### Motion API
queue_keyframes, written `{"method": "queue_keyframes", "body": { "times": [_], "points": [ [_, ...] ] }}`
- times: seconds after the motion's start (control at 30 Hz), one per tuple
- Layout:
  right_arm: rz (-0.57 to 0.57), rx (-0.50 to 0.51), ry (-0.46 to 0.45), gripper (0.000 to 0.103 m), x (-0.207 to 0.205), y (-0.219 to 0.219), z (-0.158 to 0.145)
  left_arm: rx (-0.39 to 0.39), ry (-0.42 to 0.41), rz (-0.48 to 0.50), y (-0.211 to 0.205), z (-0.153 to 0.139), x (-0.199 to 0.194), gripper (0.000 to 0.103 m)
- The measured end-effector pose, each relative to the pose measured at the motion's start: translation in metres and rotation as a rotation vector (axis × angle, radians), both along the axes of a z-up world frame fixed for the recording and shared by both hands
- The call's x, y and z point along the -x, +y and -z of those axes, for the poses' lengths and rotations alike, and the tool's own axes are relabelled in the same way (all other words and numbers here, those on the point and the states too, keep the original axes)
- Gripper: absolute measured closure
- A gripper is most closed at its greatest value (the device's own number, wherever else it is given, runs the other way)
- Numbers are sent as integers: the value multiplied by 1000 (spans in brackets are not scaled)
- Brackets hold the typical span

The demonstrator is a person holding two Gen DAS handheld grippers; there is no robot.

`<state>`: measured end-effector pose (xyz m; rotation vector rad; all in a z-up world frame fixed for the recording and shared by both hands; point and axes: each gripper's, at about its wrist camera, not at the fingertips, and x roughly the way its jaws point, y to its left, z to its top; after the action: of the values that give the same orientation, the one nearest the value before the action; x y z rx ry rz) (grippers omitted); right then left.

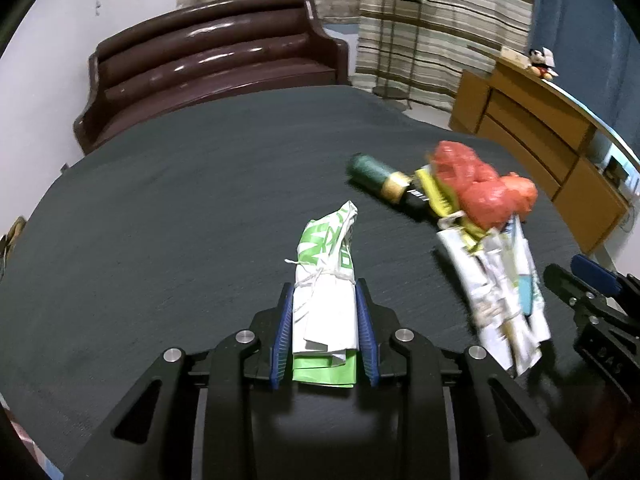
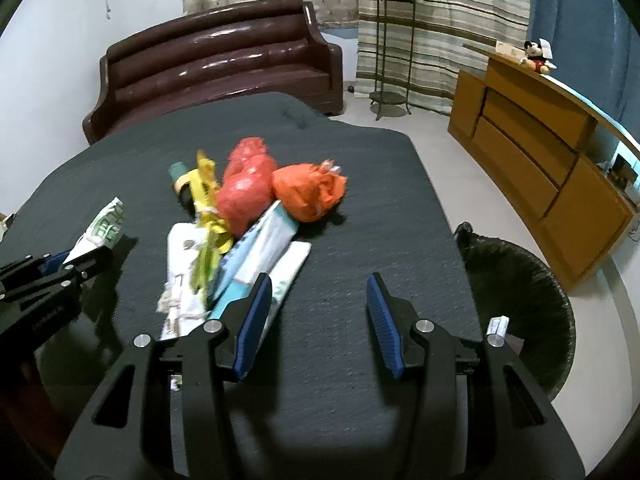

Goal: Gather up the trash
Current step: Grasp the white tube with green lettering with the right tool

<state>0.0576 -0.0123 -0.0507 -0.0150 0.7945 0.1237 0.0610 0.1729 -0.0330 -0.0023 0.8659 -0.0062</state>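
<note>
Left tool point(image 1: 324, 320) grips a tied green-and-white paper bundle point(image 1: 326, 280) between its blue pads, over mid-table point(image 1: 180, 200). Right tool point(image 2: 316, 316) open, nothing between its fingers; trash pile point(image 2: 248, 216) just left of it. Bin point(image 2: 520, 292) off the table's right edge.

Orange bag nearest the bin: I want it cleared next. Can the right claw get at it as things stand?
Probably yes: the right claw is open and empty, and bare tabletop lies between it and the orange bag.
</note>
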Motion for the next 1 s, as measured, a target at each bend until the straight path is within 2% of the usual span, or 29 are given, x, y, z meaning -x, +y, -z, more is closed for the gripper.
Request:
{"method": "queue_keyframes", "body": {
  "times": [0.27, 0.6, 0.9, 0.97, 1.0],
  "points": [
    [-18, 23, 25, 55, 12, 16, 4, 1, 4, -55, 25, 1, 12, 72],
    [-2, 49, 62, 55, 13, 20, 11, 13, -4, -70, 32, -1, 19, 72],
    [9, 74, 54, 55, 8, 16, 11, 18, 3, -70, 29, 2, 19, 72],
    [-1, 78, 59, 59, 4, 15, 10, 15, 3, -65, 27, 3, 21, 72],
    [-7, 81, 63, 67, 3, 15, 11, 14, 4, -63, 27, 3, 21, 72]
  ]
}}
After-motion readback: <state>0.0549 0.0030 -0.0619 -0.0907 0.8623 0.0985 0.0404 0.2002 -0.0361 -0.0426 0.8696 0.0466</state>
